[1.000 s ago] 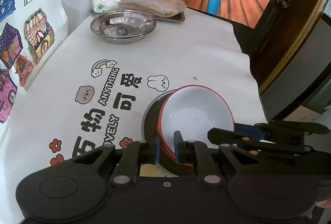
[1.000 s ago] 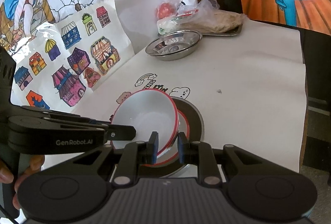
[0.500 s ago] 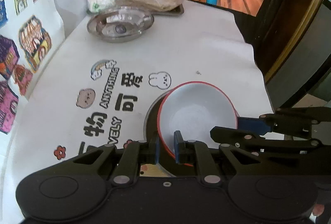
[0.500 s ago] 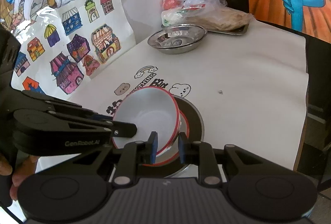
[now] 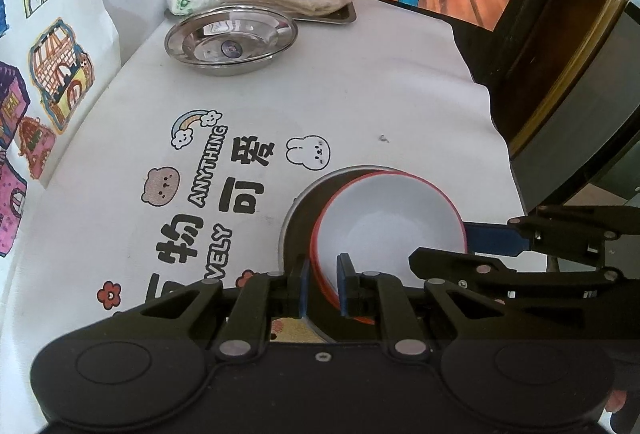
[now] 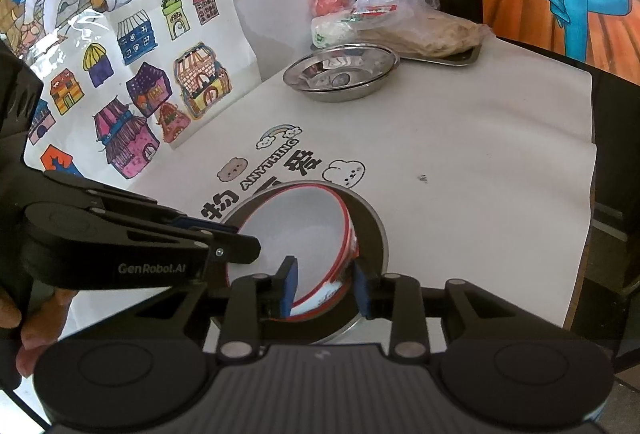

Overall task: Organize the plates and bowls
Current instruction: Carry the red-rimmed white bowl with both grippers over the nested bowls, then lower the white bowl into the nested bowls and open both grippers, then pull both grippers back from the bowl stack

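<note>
The steel plate [image 5: 294, 222] lies mostly hidden under the bowl [image 5: 394, 222] — its near rim perhaps behind the fingers [image 5: 347, 286].

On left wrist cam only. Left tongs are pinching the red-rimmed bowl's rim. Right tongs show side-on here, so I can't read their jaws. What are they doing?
Observer: The right tongs straddle the near rim of the bowl, one pad inside and one outside. The jaws are opening and the pads look clear of the wall.
Operator: Bowl sitting flat?
Observer: No. From the right wrist it's tilted inside the steel dish, with its mouth leaning towards the left tongs.
</note>
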`<state>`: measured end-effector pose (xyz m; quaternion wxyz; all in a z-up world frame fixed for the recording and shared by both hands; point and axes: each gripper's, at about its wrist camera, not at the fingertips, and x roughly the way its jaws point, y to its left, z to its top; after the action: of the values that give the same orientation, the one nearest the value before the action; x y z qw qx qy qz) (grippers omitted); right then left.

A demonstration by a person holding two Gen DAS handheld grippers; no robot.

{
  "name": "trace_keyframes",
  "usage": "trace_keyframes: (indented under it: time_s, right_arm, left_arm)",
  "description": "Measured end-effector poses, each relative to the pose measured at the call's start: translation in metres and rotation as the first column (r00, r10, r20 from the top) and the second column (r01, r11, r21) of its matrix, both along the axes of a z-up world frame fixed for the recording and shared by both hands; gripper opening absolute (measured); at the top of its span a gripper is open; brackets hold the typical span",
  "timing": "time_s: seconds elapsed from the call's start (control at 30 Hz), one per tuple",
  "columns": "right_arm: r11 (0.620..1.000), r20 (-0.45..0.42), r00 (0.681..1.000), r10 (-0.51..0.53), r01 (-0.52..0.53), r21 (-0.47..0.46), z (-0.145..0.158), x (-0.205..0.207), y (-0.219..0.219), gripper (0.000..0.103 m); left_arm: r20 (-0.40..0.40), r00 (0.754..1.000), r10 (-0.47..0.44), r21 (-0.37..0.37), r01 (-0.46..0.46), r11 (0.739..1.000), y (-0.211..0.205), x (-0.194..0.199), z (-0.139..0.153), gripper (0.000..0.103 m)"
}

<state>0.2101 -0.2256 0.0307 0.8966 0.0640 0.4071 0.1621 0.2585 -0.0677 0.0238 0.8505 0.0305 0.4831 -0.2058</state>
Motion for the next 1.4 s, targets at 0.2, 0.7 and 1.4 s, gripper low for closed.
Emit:
trace_keyframes:
  time_s: [0.2, 0.7, 1.4]
  right_arm:
    - [1.000, 0.007, 1.000, -0.002, 0.001, 0.024, -0.001, -0.002, -0.004, 0.036]
    - [0.999, 0.031, 0.999, -0.018, 0.017, 0.040, -0.003, -0.002, -0.009, 0.023]
    - [0.998, 0.130, 0.991, -0.044, 0.036, 0.061, -0.001, -0.018, -0.018, 0.033]
  left_arm:
    - [-0.008, 1.000, 0.005, -0.029, -0.005, 1.000, 0.004, 0.001, -0.001, 0.015]
    - [0.013, 1.000, 0.011, -0.088, -0.010, 0.996, 0.014, -0.004, 0.001, 0.024]
    - [0.074, 0.995, 0.063, -0.203, -0.047, 0.978, 0.031, -0.015, 0.005, 0.054]
